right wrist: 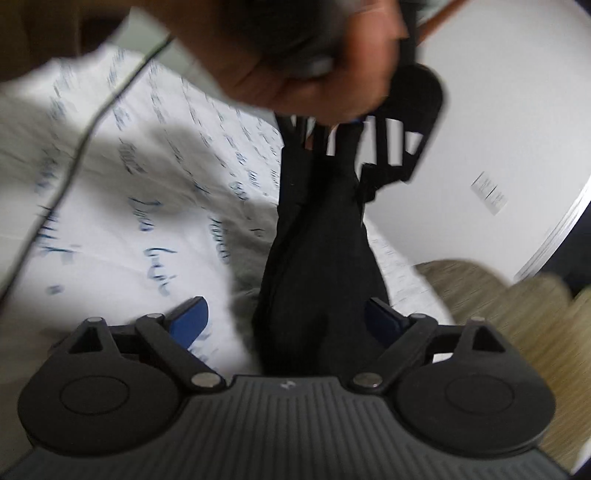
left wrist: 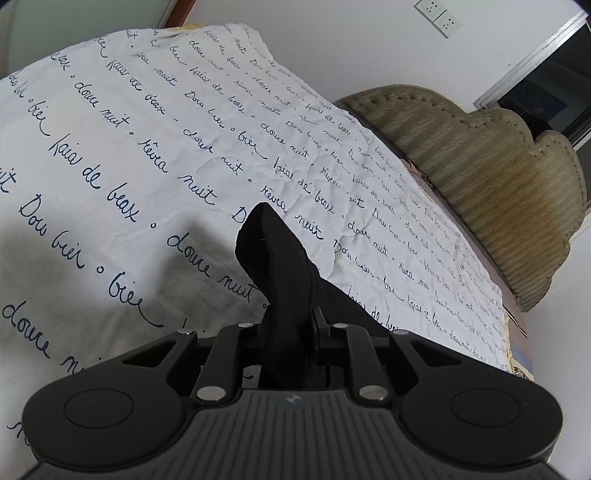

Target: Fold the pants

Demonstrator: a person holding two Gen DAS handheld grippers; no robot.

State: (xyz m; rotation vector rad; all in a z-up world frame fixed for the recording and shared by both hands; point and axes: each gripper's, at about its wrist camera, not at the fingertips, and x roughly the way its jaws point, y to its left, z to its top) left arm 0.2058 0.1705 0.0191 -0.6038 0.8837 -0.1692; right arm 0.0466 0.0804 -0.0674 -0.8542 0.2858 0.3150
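Observation:
The black pants [left wrist: 280, 266] stick up as a bunched fold out of my left gripper [left wrist: 291, 325], which is shut on them above the white bed sheet [left wrist: 147, 147] with blue handwriting. In the blurred right wrist view the pants [right wrist: 317, 266] hang down as a long dark strip from the left gripper [right wrist: 402, 122], held high by a hand [right wrist: 314, 55]. My right gripper [right wrist: 288, 317] is open, its blue pads [right wrist: 190, 317] spread on either side of the hanging cloth without closing on it.
A beige tufted headboard [left wrist: 480, 173] runs along the bed's right side, also in the right wrist view [right wrist: 517, 314]. A white wall with sockets [left wrist: 439, 14] and a window frame [left wrist: 535, 62] lie beyond. A thin cable [right wrist: 88, 129] crosses the sheet.

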